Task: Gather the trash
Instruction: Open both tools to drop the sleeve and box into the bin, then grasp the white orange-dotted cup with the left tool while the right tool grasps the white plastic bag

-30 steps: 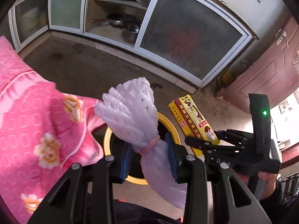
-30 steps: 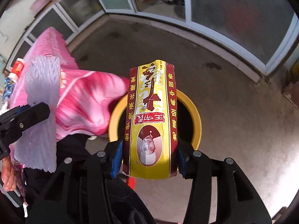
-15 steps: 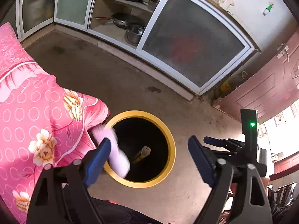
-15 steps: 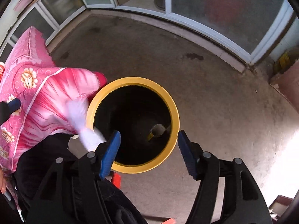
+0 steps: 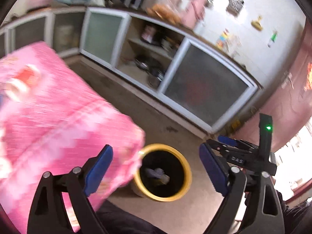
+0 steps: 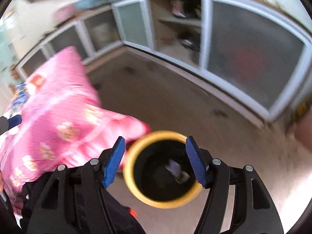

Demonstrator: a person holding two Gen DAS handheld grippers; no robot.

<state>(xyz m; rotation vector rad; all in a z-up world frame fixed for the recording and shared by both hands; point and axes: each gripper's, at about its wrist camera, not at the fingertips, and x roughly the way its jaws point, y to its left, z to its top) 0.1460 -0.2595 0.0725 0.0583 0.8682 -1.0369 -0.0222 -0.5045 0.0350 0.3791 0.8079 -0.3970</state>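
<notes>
Cabinet run (image 5: 195,85): grey-framed sliding panels along the far wall, ahead of both hand-held grippers; one bay open, pans blurred inside.

Floor (image 6: 175,105): bare concrete, between cabinets and bin.

Table (image 5: 58,117): draped in pink flowered cloth, left of both hand-held grippers, its corner just beside the bin rim.

Bin (image 5: 187,177): yellow-rimmed, dark inside, standing on the floor below and ahead of the fingertips.

Left hand-held gripper (image 5: 156,167): blue pads, jaws opening, spread wide, nothing between them.

Right hand-held gripper (image 6: 155,161): blue pads, jaws opening, nothing between them; the bin shows through the gap.

Trash (image 6: 175,170): pale crumpled pieces lying at the bin's bottom; blurred, kind not clear.
</notes>
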